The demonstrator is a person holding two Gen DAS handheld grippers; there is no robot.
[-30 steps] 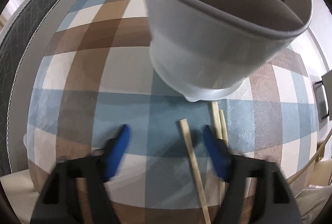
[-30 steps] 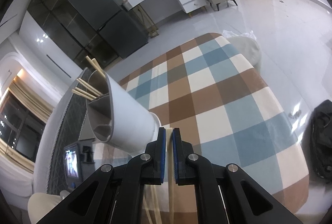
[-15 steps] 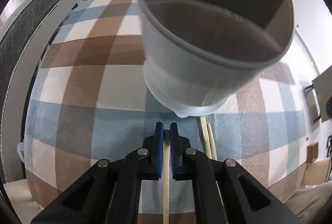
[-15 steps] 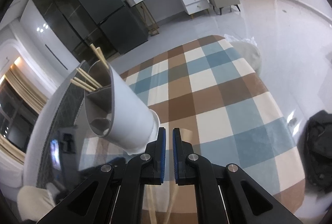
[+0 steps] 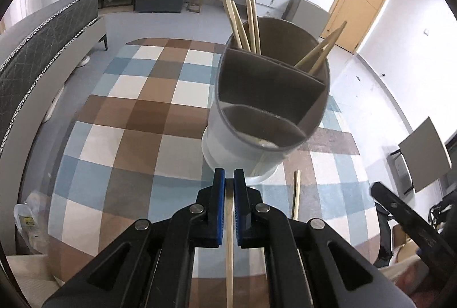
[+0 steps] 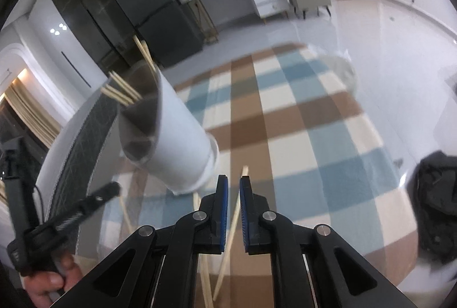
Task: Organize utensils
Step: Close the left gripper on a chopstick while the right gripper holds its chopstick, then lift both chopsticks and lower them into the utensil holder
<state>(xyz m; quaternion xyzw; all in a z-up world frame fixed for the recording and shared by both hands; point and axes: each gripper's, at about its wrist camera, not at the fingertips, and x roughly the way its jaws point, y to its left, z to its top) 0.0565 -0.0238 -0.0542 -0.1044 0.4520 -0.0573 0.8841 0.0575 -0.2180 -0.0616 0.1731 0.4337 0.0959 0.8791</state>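
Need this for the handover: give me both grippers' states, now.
Left gripper: shut on a chopstick.
Right gripper: jaws opening, nothing gripped; a loose chopstick lies on the table behind the gap.

light: soft, even daylight | glare: floor [image 6: 371, 31] sheen | blur: right view smeared | edges: fisheye bending, dark corners

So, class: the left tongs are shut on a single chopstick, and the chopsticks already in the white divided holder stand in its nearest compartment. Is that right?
One detail is wrong. The left tongs are indeed shut on a single chopstick, but the chopsticks in the white divided holder stand in its far compartments; the nearest one holds none. The left wrist view shows this.
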